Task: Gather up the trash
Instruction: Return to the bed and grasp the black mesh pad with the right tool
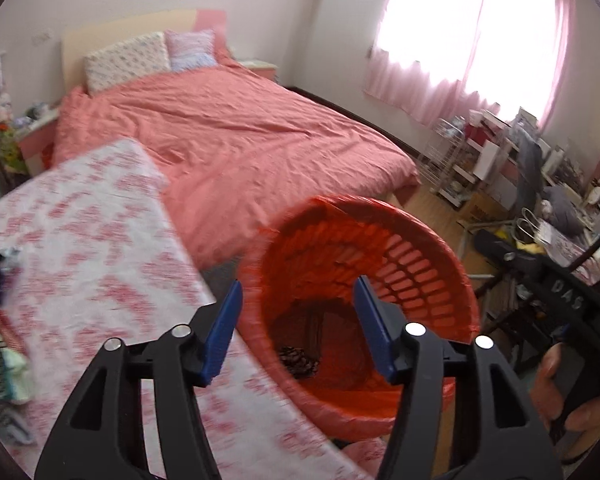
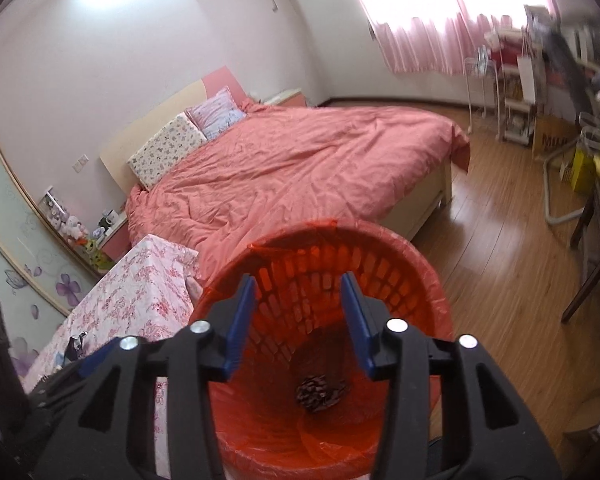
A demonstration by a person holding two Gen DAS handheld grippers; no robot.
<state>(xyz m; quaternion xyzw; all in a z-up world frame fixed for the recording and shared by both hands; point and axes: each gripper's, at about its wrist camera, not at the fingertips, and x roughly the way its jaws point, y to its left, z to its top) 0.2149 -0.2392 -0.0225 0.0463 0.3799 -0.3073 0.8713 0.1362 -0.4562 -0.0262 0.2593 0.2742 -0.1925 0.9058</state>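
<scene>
The left claw [image 1: 298, 320] is released with nothing between its blue fingers, which straddle the near rim of the orange trash basket [image 1: 428, 248] at lower centre of the left wrist view, just beside the floral-covered surface [image 1: 100, 248]. The right claw [image 2: 298, 320] is likewise released and empty above the basket's mouth. A dark crumpled piece of trash [image 2: 320, 392] lies at the basket's bottom, with the pink bed [image 2: 300, 160] behind in mid-frame.

Left gripper [image 1: 298, 320] and right gripper [image 2: 298, 320] are showing black plastic linkage arms, silver round-head pivot screws behind the jaws, and ribbed blue fingers [image 2: 240, 322].
</scene>
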